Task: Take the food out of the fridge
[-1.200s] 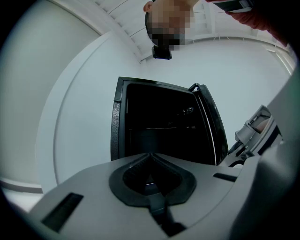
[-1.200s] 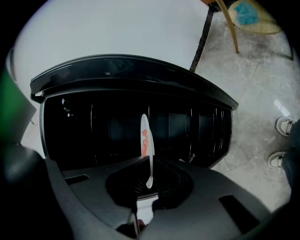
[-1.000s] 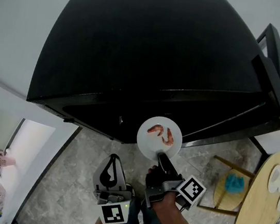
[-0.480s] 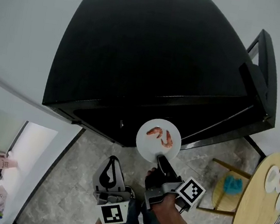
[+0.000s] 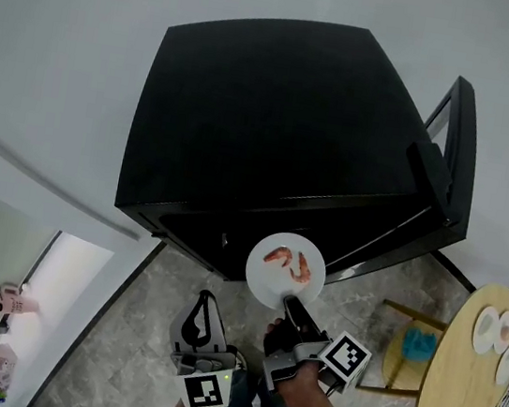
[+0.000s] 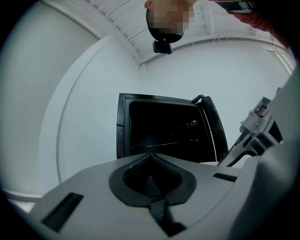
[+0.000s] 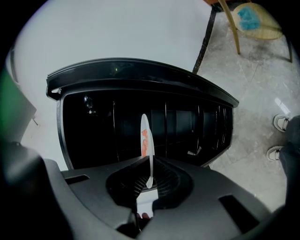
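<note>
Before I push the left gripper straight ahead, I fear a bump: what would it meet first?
Probably the open black fridge: the left gripper, shut and empty, points into its dark interior; depth is unclear.

fridge [image 5: 276,125] is solid black, plate [image 5: 269,285] plain white with orange-red food [image 5: 299,269] on it, wall [image 5: 69,47] pale grey-white, floor [image 5: 139,342] grey marbled stone, table [image 5: 447,402] light wood, teal thing [image 5: 420,343] beside it, left gripper [image 5: 205,297] and right gripper [image 5: 290,302] grey and black with black-and-white square markers
</note>
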Demonstrator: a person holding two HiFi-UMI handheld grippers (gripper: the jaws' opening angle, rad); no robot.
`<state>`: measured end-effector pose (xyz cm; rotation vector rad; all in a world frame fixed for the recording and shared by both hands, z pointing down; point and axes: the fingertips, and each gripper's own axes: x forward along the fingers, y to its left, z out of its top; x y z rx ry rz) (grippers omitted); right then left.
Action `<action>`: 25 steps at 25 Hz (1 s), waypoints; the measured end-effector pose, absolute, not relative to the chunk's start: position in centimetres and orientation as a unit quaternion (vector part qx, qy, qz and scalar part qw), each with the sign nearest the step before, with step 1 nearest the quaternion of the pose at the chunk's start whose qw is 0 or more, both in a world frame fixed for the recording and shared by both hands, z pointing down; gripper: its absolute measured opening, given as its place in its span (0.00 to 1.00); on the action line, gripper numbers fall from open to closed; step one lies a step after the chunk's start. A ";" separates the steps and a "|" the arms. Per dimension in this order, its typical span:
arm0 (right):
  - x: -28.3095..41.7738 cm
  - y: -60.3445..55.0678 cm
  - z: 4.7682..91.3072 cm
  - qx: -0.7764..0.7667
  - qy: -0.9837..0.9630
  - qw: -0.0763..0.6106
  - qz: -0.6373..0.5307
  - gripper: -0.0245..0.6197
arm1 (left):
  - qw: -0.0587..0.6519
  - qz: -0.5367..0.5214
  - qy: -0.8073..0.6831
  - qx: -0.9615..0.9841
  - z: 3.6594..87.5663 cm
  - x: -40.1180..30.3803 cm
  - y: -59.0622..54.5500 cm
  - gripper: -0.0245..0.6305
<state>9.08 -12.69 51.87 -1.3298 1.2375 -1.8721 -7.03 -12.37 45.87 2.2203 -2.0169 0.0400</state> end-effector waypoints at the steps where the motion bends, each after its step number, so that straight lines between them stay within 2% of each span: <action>1: 9.1 -12.6 51.5 -0.492 0.458 0.264 -0.692 0.09 | 0.071 0.012 -0.672 0.737 45.5 -7.2 -12.4 0.06; 25: 8.6 -10.0 42.8 -0.482 0.478 0.246 -0.692 0.09 | 0.074 -0.018 -0.673 0.736 37.9 -7.8 -12.5 0.06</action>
